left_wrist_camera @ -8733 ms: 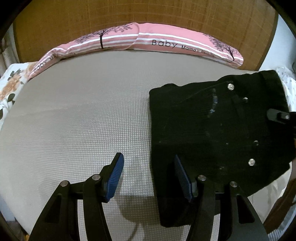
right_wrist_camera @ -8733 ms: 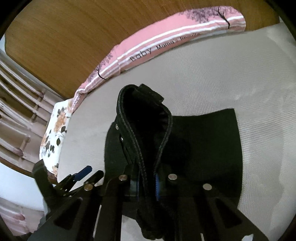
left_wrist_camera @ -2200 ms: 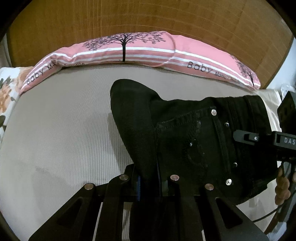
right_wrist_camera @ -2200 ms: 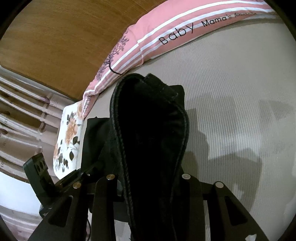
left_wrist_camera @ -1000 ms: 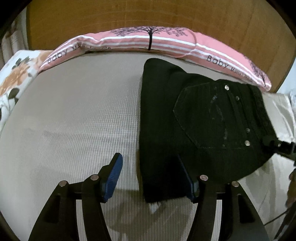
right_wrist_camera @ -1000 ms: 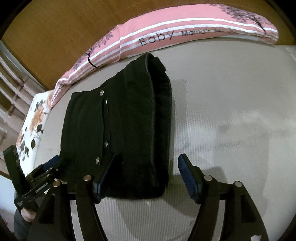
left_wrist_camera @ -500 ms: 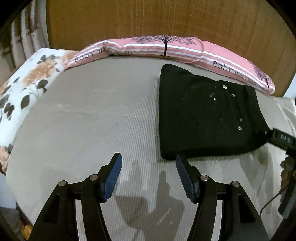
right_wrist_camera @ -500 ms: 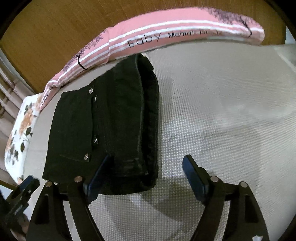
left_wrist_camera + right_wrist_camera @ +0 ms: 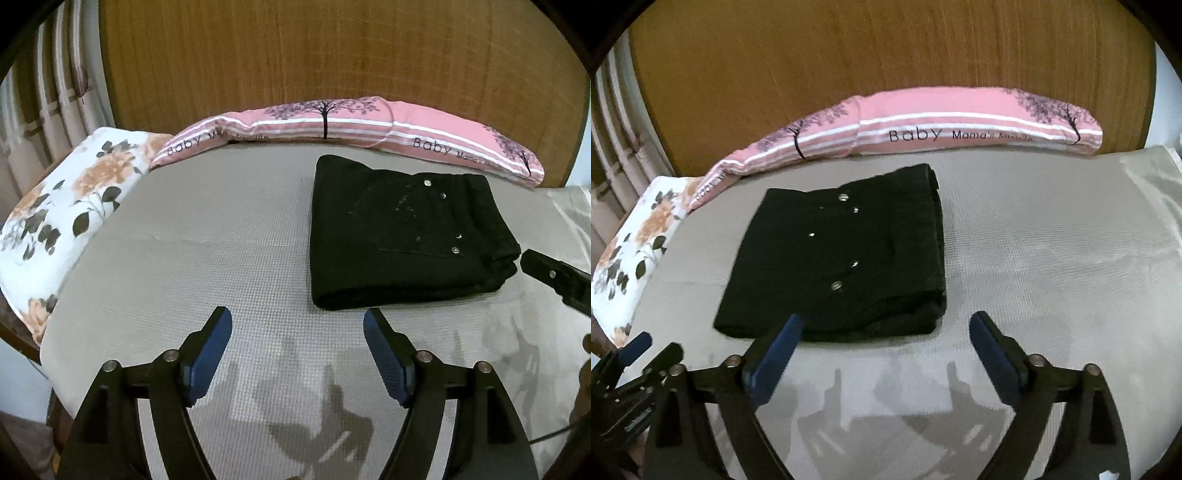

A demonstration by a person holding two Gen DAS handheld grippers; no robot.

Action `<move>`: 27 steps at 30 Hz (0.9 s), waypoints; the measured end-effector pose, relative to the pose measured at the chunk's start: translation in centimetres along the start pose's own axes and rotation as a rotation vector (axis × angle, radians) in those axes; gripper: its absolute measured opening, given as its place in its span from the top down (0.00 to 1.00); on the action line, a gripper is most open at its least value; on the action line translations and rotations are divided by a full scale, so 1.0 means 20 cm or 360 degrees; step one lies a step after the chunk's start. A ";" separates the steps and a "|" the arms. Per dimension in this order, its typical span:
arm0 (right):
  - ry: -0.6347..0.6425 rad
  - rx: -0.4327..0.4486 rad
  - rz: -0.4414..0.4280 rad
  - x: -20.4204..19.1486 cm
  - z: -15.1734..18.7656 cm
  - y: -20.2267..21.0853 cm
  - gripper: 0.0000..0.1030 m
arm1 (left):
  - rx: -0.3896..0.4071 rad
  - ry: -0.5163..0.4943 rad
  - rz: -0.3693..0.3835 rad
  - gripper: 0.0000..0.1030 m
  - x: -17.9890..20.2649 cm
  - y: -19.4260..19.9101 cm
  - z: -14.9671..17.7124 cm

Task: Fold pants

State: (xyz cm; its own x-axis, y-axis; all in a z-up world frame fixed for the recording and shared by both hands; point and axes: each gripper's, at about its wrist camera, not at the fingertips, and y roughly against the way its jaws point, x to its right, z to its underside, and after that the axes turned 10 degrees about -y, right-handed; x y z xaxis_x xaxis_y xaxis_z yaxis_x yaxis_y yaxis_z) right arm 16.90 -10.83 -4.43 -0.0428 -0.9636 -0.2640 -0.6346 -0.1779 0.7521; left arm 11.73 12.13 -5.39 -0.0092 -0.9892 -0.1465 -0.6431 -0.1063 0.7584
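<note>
Folded black jeans lying flat on the grey mattress, at one o'clock from the left gripper and eleven o'clock from the right gripper. Both tongs spread wide, empty, clear of the cloth. Fold apparently complete; best finished by backing straight off without snagging the thick stacked edge. Heavy denim, compact rectangle, silver rivets along a stitched pocket, rounded fold at the near edge. Waffle-textured cover; pink striped bolster at twelve, floral pillow at ten.
</note>
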 end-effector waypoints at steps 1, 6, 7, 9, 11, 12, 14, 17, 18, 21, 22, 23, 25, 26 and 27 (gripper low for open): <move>0.0002 0.0010 0.0009 -0.01 0.01 0.02 0.06 | 0.0001 -0.0004 -0.0001 0.28 0.00 0.01 0.00; 0.0052 0.0040 0.0071 -0.07 0.09 0.09 0.03 | 0.0011 -0.0022 -0.0004 0.28 0.03 0.04 0.01; 0.0066 0.0048 0.0073 -0.08 0.10 0.10 0.02 | 0.0011 -0.0017 0.0000 0.28 0.03 0.05 0.01; 0.0095 0.0071 0.0084 -0.11 0.12 0.12 0.02 | 0.0011 -0.0010 0.0002 0.28 0.03 0.06 0.01; 0.0113 0.0079 0.0089 -0.13 0.13 0.13 0.02 | 0.0014 -0.0018 0.0006 0.28 0.04 0.07 0.02; 0.0121 0.0078 0.0084 -0.14 0.14 0.13 0.01 | 0.0017 -0.0020 0.0004 0.28 0.04 0.07 0.02; 0.0135 0.0084 0.0091 -0.15 0.15 0.14 0.01 | 0.0014 -0.0021 0.0002 0.28 0.04 0.07 0.02; 0.0141 0.0093 0.0100 -0.17 0.17 0.14 0.01 | 0.0018 -0.0029 -0.0005 0.28 0.05 0.08 0.02; 0.0146 0.0095 0.0097 -0.17 0.17 0.14 0.01 | 0.0017 -0.0033 -0.0008 0.28 0.06 0.07 0.03; 0.0143 0.0082 0.0095 -0.18 0.19 0.14 0.01 | -0.0003 -0.0038 -0.0006 0.28 0.06 0.06 0.03; 0.0147 0.0076 0.0094 -0.18 0.19 0.14 0.01 | -0.0008 -0.0038 -0.0002 0.28 0.07 0.06 0.03; 0.0151 0.0073 0.0098 -0.19 0.19 0.13 0.01 | -0.0012 -0.0038 -0.0003 0.28 0.07 0.05 0.03; 0.0162 0.0064 0.0100 -0.20 0.20 0.12 0.01 | -0.0020 -0.0042 -0.0005 0.28 0.07 0.05 0.04; 0.0172 0.0058 0.0104 -0.20 0.20 0.12 0.01 | -0.0023 -0.0041 -0.0006 0.28 0.07 0.04 0.04; 0.0175 0.0054 0.0109 -0.20 0.20 0.11 0.01 | -0.0028 -0.0041 -0.0008 0.28 0.08 0.04 0.04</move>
State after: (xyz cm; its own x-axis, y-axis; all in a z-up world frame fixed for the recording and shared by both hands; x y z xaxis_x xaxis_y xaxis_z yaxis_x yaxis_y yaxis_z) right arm 12.52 -6.51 -4.05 -0.0029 -0.9896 -0.1436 -0.6589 -0.1061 0.7447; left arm 10.56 10.60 -5.55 -0.0261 -0.9857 -0.1663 -0.6294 -0.1130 0.7688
